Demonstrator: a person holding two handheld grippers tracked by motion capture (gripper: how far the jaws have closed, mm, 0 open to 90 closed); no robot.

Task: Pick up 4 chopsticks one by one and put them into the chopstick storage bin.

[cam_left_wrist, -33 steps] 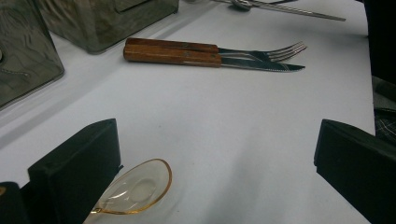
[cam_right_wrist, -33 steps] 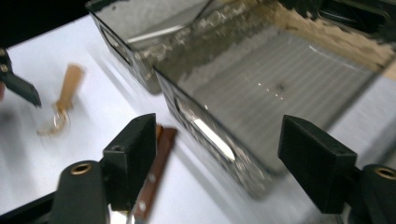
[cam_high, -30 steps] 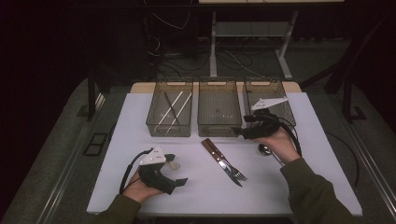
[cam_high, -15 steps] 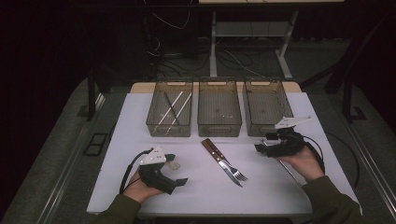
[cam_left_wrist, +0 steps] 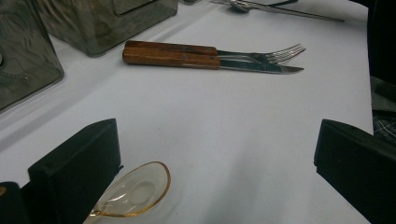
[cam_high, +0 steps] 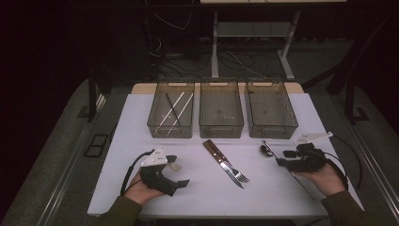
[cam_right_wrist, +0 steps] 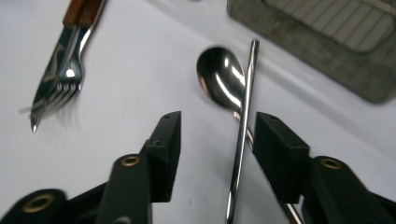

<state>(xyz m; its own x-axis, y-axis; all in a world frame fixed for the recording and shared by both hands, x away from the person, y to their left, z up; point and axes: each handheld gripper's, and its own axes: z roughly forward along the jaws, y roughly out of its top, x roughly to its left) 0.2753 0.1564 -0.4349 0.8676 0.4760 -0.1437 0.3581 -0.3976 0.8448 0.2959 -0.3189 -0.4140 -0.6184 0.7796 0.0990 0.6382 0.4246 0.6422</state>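
The left hand-held gripper (cam_high: 175, 175) rests released on the table (cam_high: 263, 197), left of the knife and fork (cam_high: 227, 165). Right of them, the right hand-held gripper (cam_right_wrist: 215, 144), jaws just closing, straddles but doesn't yet pinch a steel spoon (cam_right_wrist: 219, 84) and chopstick (cam_right_wrist: 243, 135): thin, stiff, slippery, best pinched mid-handle

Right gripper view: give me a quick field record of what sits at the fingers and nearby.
right gripper: fingers apart, have just been closing
between fingers: thin metal rod, close to one finger, not clamped
under rod: steel spoon, bowl up, on white table
off to one side: fork and knife, wooden handles, lying together
beyond spoon: grey bin
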